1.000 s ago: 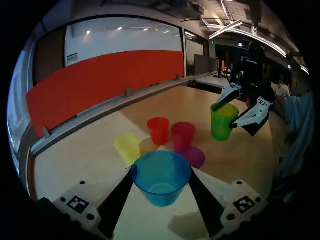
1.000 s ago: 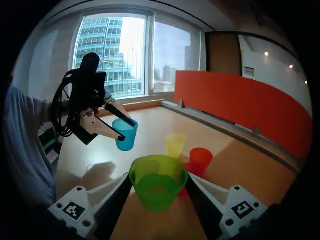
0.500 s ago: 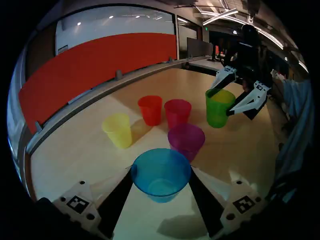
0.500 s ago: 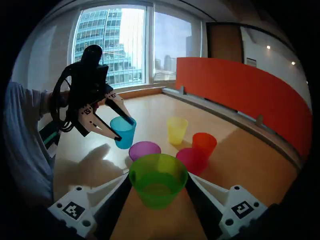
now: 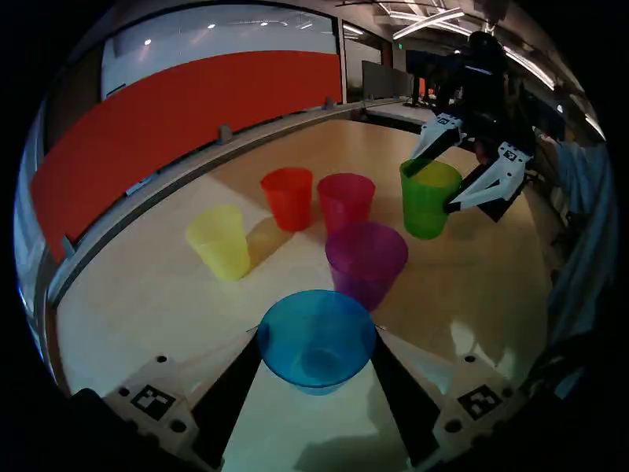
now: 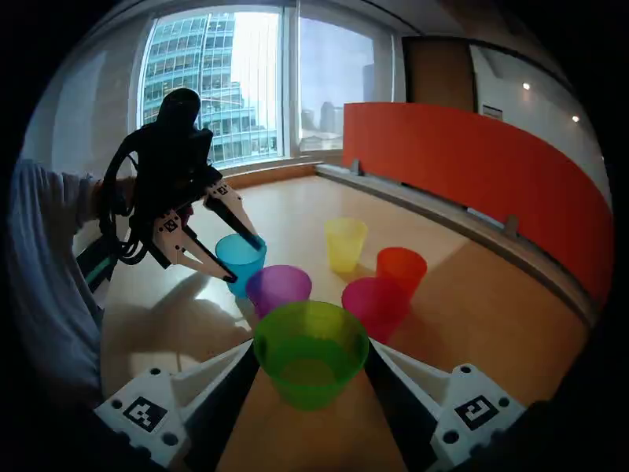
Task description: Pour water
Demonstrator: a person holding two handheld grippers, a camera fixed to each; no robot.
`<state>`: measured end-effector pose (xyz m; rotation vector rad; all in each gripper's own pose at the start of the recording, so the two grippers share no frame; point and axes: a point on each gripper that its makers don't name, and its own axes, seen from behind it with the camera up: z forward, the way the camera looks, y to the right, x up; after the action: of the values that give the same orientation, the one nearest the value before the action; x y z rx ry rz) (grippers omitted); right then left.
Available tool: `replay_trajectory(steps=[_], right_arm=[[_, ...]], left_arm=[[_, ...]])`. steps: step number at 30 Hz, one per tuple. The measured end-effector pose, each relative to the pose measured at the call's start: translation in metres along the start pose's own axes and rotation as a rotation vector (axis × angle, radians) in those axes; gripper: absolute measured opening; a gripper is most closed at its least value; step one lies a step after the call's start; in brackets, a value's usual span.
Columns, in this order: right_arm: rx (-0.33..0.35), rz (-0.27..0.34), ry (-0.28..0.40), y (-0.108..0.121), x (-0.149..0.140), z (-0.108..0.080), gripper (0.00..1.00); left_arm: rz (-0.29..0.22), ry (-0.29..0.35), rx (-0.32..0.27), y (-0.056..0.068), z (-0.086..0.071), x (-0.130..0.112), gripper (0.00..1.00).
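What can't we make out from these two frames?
- Water level in blue cup: left gripper view, tinted wall, no clear line.
- Blue cup's lower side: right gripper view, purple cup overlaps it.
- Purple cup's base: right gripper view, green cup rim hides it.
- Person's sleeve: right gripper view, cut by left edge.

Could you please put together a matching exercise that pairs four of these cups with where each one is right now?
Things:
1. blue cup
2. green cup
3. purple cup
4. yellow cup

Places:
A. held in the right gripper
B. on the table, standing by itself
C. held in the left gripper
D. on the table, nearest the left gripper

Pairs: 1-C, 2-A, 3-D, 4-B
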<state>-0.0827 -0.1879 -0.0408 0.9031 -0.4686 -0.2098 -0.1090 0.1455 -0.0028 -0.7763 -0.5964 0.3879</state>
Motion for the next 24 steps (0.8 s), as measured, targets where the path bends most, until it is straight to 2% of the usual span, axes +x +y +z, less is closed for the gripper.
replay_trajectory(steps=[18, 24], right_arm=[[-0.007, -0.007, -0.021, -0.001, -0.010, 0.005, 0.92], [-0.009, -0.008, -0.021, -0.002, -0.011, 0.007, 0.92]], left_arm=[[-0.021, -0.014, 0.007, -0.002, -0.001, -0.015, 0.89], [-0.039, -0.036, 0.019, -0.005, -0.001, -0.021, 0.96]])
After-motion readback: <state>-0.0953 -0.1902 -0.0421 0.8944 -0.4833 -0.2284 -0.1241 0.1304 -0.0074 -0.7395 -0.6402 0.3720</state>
